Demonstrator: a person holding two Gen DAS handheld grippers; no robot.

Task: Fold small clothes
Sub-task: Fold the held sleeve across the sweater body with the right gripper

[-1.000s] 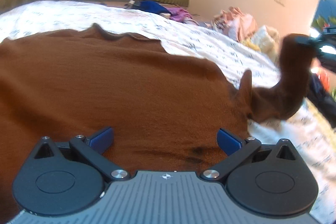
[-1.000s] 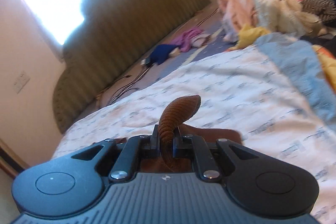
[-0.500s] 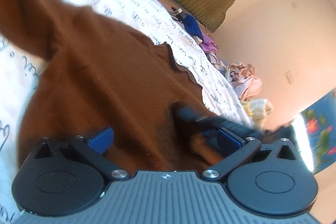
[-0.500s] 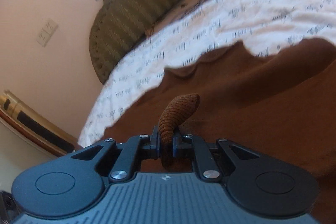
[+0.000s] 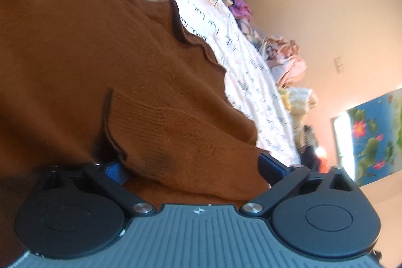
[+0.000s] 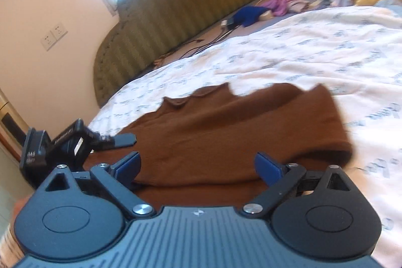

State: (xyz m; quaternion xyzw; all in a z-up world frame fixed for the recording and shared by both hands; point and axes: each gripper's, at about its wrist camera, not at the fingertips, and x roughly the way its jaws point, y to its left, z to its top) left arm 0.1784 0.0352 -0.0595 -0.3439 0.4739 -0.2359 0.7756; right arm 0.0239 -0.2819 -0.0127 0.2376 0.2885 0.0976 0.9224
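Brown knitted sweater (image 5: 105, 72) is lying on the white printed bedsheet (image 5: 241, 59); in the left wrist view the left gripper (image 5: 191, 167) is closing, jaws wide, folded sleeve between them. In the right wrist view the right gripper (image 6: 198, 165) is opening wide over the sweater, gripping nothing.

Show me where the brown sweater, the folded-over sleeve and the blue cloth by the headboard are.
brown sweater (image 6: 226, 127), right wrist view, middle of its body
folded-over sleeve (image 5: 176, 132), left wrist view, ribbed cuff end
blue cloth (image 6: 248, 14), right wrist view, its middle
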